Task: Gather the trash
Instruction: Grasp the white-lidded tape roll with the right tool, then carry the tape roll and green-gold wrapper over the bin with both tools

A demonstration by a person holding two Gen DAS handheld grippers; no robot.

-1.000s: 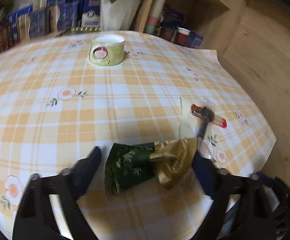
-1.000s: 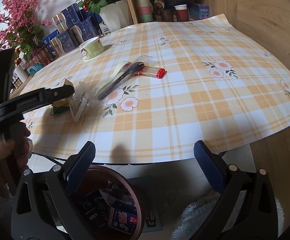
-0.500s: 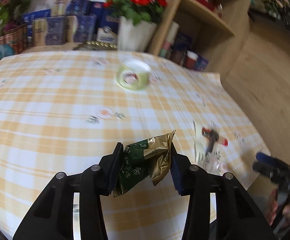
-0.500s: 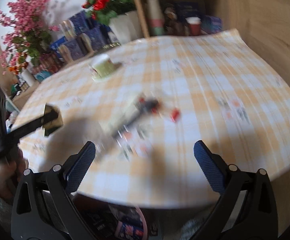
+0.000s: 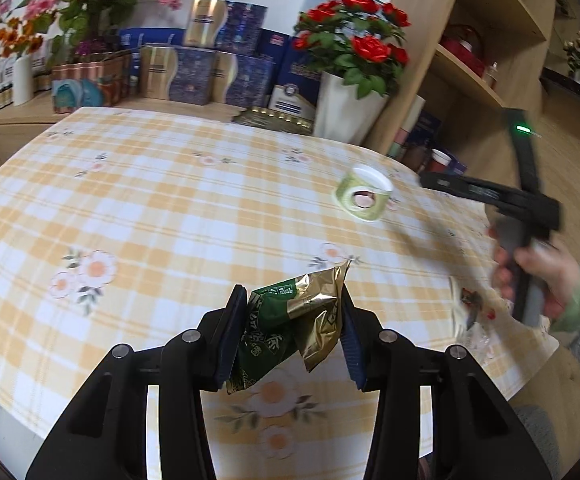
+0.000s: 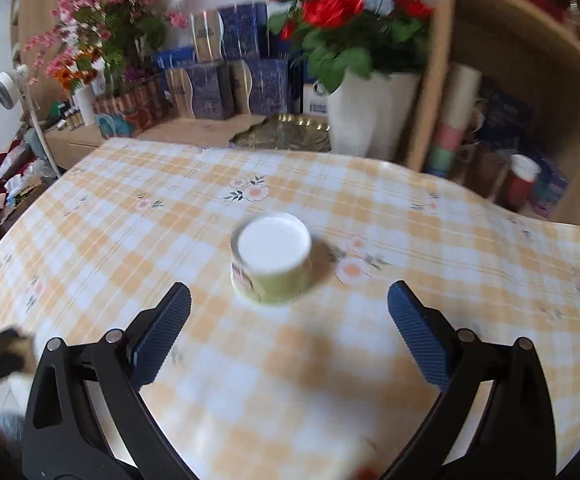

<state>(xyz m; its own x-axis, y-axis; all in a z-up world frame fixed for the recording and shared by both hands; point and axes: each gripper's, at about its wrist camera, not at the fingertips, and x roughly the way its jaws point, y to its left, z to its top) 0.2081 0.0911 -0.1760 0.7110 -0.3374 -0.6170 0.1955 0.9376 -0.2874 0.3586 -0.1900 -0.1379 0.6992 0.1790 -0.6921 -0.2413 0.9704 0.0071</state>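
The left gripper (image 5: 293, 332) is clamped on a crumpled green-and-gold wrapper (image 5: 290, 330), held above the checked tablecloth (image 5: 149, 208); the right gripper (image 6: 289, 334) has its jaws wide apart, hovering just short of an upside-down green paper cup (image 6: 270, 258) standing on the cloth; a blurred red-tipped item (image 5: 474, 305) lies near the table's right edge.

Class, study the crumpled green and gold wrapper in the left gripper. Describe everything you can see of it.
The crumpled green and gold foil wrapper looks like a shiny, creased snack or tea packet: dark green with pale printed characters on one side, metallic gold on the other, one gold corner sticking up. It is squeezed between the two blue-padded fingers of the left gripper, held above the yellow checked tablecloth.
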